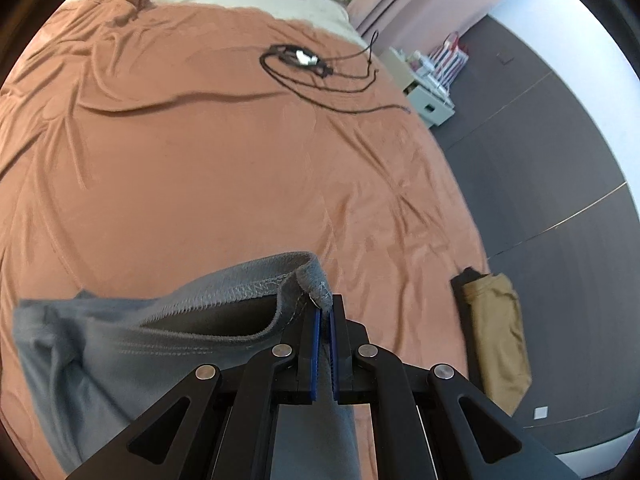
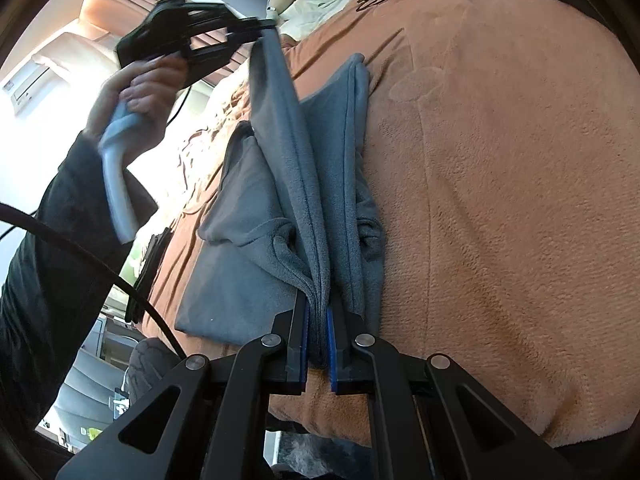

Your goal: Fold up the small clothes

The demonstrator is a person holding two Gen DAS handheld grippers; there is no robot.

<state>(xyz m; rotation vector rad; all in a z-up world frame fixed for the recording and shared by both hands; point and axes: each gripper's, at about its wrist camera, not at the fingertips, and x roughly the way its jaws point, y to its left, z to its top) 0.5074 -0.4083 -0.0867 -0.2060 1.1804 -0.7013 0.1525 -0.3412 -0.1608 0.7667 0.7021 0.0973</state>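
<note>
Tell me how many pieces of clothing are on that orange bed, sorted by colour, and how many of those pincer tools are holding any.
Grey garment, pinched by both tools: 1
Tan folded garment at the edge of the orange blanket: 1
Clothing total: 2
Pincer tools gripping cloth, the left gripper and the right gripper: 2

A grey fleece garment [image 2: 280, 184] with a stitched hem [image 1: 224, 300] is stretched taut between two held corners, its upper edge raised off the bed while the rest drapes down in soft folds onto the orange blanket. One hemmed corner curls over where it is pinched. A folded tan garment [image 1: 498, 332] lies flat near the bed's edge, well apart.
</note>
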